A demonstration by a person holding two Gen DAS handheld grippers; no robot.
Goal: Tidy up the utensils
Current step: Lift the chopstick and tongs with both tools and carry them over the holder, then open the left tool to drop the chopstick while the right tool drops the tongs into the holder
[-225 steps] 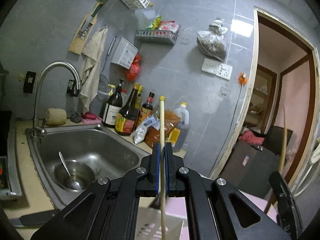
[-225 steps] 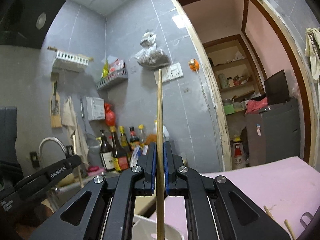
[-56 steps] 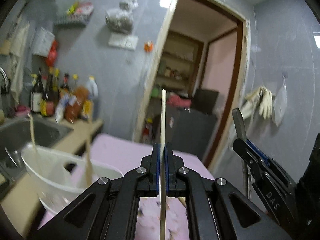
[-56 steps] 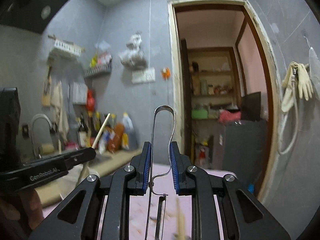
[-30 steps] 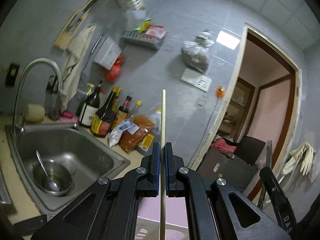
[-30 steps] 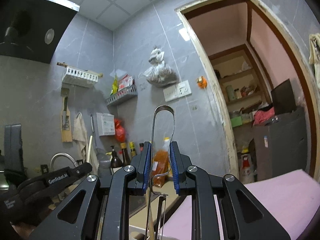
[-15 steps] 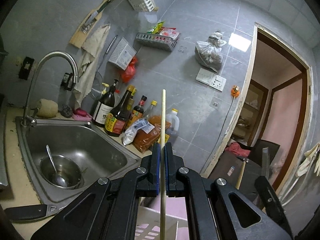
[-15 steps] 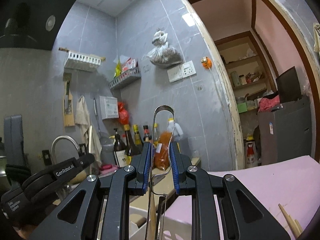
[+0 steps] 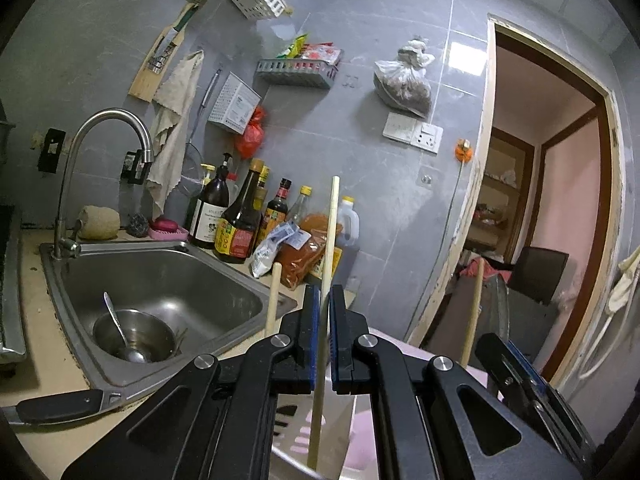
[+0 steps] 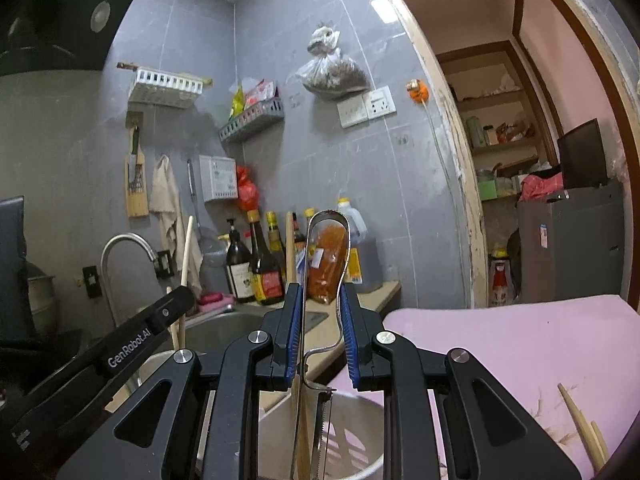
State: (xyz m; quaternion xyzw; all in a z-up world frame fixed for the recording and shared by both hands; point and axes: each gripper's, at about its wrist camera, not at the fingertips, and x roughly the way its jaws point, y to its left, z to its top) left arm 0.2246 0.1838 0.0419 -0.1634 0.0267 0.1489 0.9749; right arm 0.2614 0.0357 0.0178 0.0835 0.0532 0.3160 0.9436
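My left gripper (image 9: 324, 340) has its jaws slightly parted around a wooden chopstick (image 9: 327, 264) that now leans a little, its lower end down in the white slotted utensil holder (image 9: 288, 432). Another chopstick (image 9: 273, 300) stands in the holder to the left and one more (image 9: 474, 312) to the right. My right gripper (image 10: 320, 332) is shut on a metal peeler (image 10: 326, 240) with a looped handle; its blade end hangs inside the holder (image 10: 352, 440). The left gripper's body (image 10: 132, 340) shows at the left of the right wrist view.
A steel sink (image 9: 160, 280) with a bowl and spoon (image 9: 128, 336) lies to the left, with bottles (image 9: 240, 216) on the counter behind. A pink mat (image 10: 500, 344) carries loose chopsticks (image 10: 580, 424) at the right. A doorway (image 9: 552, 208) opens on the right.
My left jaws have parted slightly and the chopstick now tilts, standing in the holder. Both grippers have come lower over the holder. The right gripper still holds the peeler.
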